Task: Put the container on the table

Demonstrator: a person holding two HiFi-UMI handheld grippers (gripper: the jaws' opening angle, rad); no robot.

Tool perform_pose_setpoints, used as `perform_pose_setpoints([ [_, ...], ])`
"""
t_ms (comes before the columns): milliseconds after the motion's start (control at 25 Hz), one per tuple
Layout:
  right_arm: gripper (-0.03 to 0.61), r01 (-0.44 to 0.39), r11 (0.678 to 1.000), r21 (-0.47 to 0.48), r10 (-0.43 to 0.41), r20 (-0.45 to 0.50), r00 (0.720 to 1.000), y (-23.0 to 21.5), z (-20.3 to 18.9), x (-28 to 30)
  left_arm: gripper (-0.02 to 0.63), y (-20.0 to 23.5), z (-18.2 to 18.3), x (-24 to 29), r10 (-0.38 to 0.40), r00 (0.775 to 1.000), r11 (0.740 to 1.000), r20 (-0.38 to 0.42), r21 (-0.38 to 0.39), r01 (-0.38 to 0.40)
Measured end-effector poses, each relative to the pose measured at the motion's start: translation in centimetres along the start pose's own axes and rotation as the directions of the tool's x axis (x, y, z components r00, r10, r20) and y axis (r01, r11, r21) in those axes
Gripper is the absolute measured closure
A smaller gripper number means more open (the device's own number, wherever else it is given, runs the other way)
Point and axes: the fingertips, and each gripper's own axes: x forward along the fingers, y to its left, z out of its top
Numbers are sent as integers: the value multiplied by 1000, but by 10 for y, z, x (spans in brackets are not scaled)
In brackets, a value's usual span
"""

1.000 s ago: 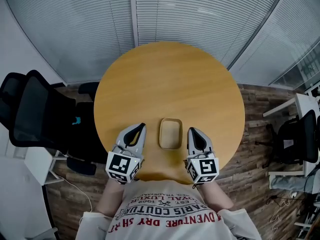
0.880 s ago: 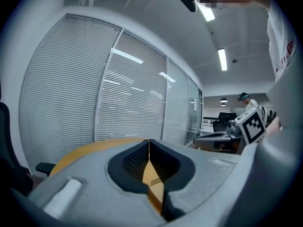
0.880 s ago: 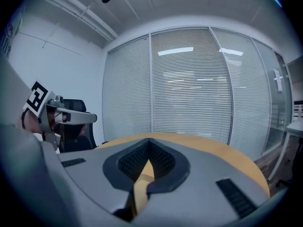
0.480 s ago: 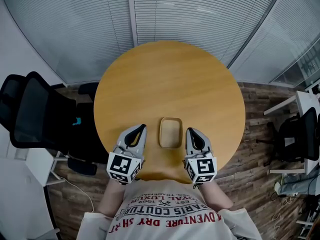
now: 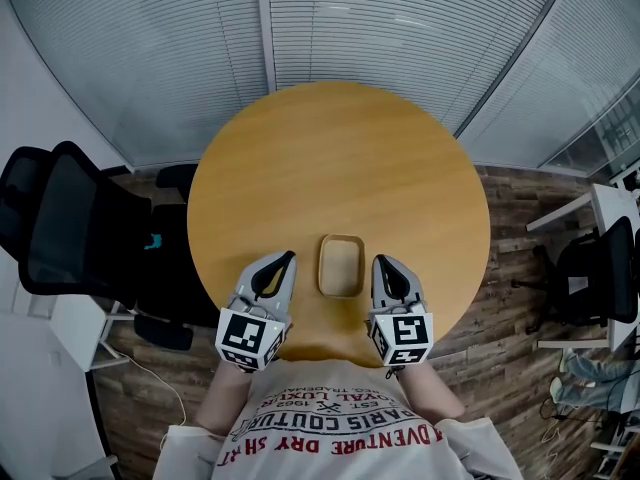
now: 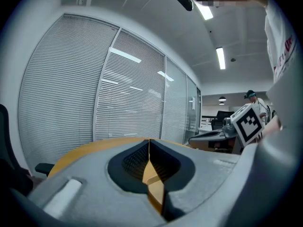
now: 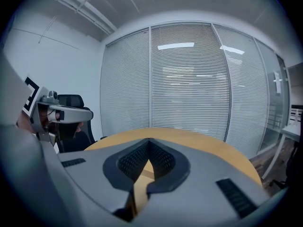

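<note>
A small tan rectangular container [image 5: 341, 266] sits upright on the round wooden table [image 5: 340, 158], near its front edge. My left gripper [image 5: 286, 256] rests just left of the container and my right gripper [image 5: 378, 260] just right of it, both apart from it. In the left gripper view the left gripper [image 6: 149, 141] has its jaws pressed together with nothing between them. The right gripper [image 7: 149, 141] in its own view is likewise shut and empty. Neither gripper view shows the container.
A black office chair [image 5: 70, 218] stands left of the table. Glass walls with blinds [image 5: 380, 18] curve behind it. Another chair [image 5: 595, 278] and a white desk [image 5: 605, 208] stand at the right. The far half of the tabletop is bare wood.
</note>
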Motion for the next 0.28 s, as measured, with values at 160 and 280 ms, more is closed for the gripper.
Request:
perform_pose_setpoints([
  [160, 571, 12, 1000, -17, -11, 30, 999, 0, 7, -3, 601, -1, 2, -2, -5, 1000, 1000, 11, -2, 5],
  [280, 571, 6, 1000, -20, -4, 59, 998, 0, 14, -3, 601, -2, 4, -2, -10, 1000, 1000, 24, 0, 10],
])
